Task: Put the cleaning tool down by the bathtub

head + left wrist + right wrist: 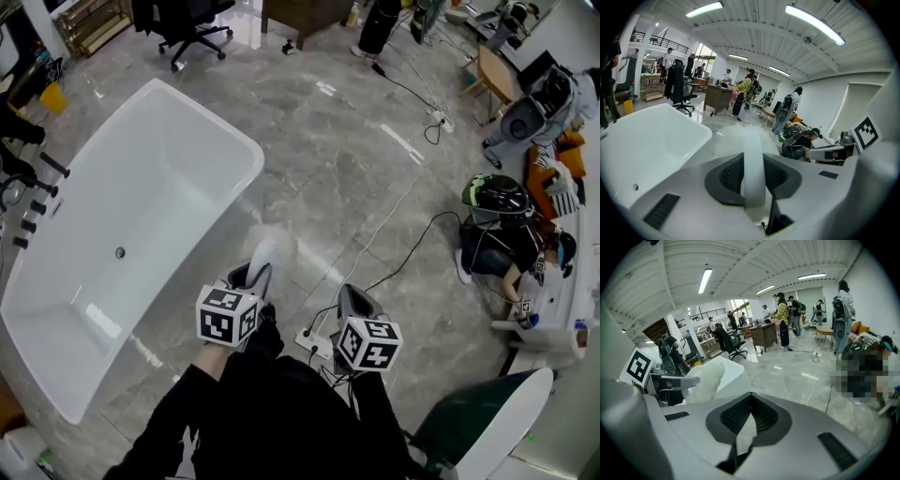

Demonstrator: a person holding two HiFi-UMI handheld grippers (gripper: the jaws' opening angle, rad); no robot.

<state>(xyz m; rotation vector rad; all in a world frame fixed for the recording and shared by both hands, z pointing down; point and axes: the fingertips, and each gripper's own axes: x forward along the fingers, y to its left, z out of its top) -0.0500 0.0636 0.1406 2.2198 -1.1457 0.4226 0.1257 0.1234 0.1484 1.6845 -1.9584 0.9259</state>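
The white bathtub lies to the left on the grey marble floor. My left gripper hangs above the floor just off the tub's near right corner. It is shut on the white handle of the cleaning tool, whose fluffy white head points forward and looks blurred. In the left gripper view the handle runs straight between the jaws of the left gripper, with the bathtub to the left. My right gripper is beside it, shut and holding nothing. The right gripper view shows the right gripper and the fluffy cleaning tool off to the left.
A power strip with a long cable lies on the floor between my grippers. A person sits by gear at the right. An office chair stands at the back. Black tap fittings line the tub's left side.
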